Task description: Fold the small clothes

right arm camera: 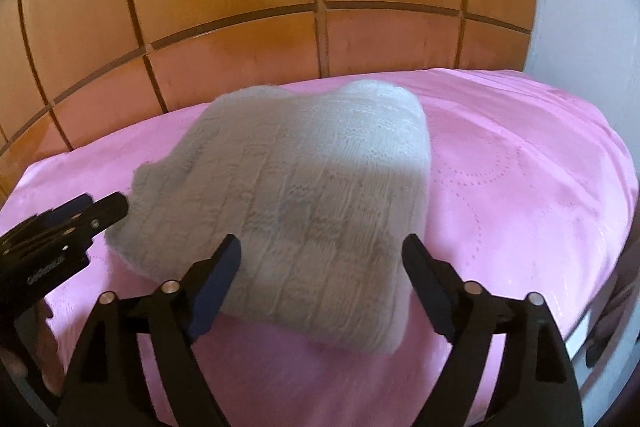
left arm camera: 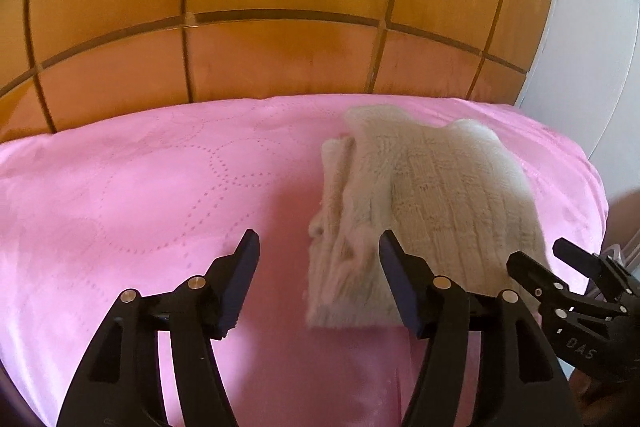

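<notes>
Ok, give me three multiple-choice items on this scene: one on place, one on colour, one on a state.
1. Where does the knitted garment lie?
A. on the pink cover
B. on the tiled floor
C. in a basket

2. What colour is the garment?
A. blue
B. cream white
C. black

3. How does the right gripper stand?
A. shut on the garment
B. shut on nothing
C. open, gripping nothing

Key: 1 A, the knit rests flat on the pink cover; 2 B, its yarn is pale cream in both views; 3 C, the jaws are spread apart and no cloth is pinched between them.
</notes>
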